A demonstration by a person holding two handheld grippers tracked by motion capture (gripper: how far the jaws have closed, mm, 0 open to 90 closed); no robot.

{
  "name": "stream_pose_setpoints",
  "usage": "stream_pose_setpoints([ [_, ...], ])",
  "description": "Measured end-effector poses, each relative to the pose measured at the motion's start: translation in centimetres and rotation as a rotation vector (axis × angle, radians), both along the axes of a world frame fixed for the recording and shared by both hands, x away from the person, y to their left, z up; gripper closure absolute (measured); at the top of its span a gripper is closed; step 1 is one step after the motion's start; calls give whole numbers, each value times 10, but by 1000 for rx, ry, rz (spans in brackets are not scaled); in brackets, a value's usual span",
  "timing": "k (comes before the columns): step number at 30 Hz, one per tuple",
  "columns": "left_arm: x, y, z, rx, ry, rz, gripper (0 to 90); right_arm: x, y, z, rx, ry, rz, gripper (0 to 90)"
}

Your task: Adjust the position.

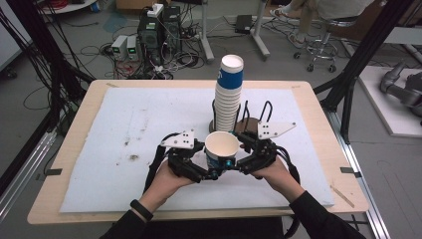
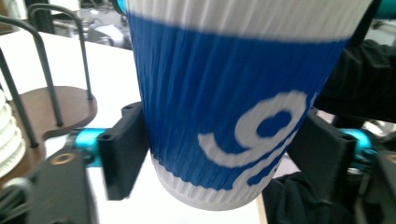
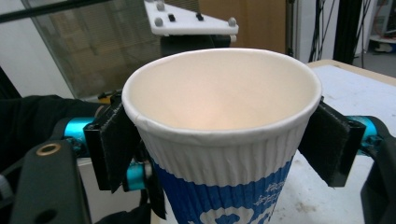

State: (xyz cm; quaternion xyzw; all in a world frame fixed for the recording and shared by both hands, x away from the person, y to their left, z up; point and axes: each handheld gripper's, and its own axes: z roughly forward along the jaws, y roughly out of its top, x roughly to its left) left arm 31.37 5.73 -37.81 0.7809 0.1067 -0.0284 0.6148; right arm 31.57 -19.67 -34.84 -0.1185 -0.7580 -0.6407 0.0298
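Already one paper cup (image 1: 222, 148) sits at frame centre, pinched by both the left gripper (image 1: 215, 169) and right gripper (image 1: 241, 158), below the untouched stack (image 1: 229, 94).

Cup (image 1: 222, 148) between 2 tools, before cup stack (image 1: 229, 94).

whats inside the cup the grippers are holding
Nothing visible: the right gripper view looks into the paper cup and shows bare white walls. Its very bottom is out of sight. Both the left gripper and right gripper clamp it.
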Motion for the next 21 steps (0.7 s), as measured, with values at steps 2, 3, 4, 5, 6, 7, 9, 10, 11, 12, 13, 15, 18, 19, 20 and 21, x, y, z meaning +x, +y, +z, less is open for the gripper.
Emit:
stream_pose_setpoints([
  [2,-1,-1,2,-8,3,-8,205,-1,1,0,-10,-2,1,205],
  [3,-2,-1,4,-13,0,-1,202,-1,2,-1,-15,-8,1,206],
  [4,-2,-2,5,-19,3,3,195,-1,2,-1,-20,-11,4,206],
  [5,-3,-2,5,-22,1,2,193,-2,3,-1,-20,-13,4,205],
  [6,-3,-2,6,-20,0,5,193,-2,4,-1,-20,-13,5,205],
  [7,-3,-2,6,-24,0,6,193,-2,4,-2,-21,-14,7,205],
  [9,-3,-2,6,-29,6,12,197,-3,6,-2,-18,-14,7,206],
  [10,-3,-2,6,-35,12,14,200,-3,6,-2,-16,-17,10,206],
  [11,-2,-1,6,-36,9,14,207,-3,6,-2,-17,-16,8,206],
  [12,-2,-1,6,-39,8,10,214,-4,7,-2,-18,-11,9,205],
  [13,-3,0,7,-43,9,8,220,-4,7,-3,-15,-14,9,206],
  [15,-3,0,7,-48,7,9,233,-4,7,-3,-13,-12,6,205],
  [18,-3,0,6,-48,10,8,240,-4,7,-3,-10,-15,2,206],
  [19,-3,0,6,-48,9,4,242,-4,7,-3,-10,-12,5,206],
  [20,-3,0,6,-47,3,3,244,-4,7,-3,-9,-11,6,204],
  [21,-3,1,7,-48,0,3,245,-4,7,-3,-7,-15,5,202],
])
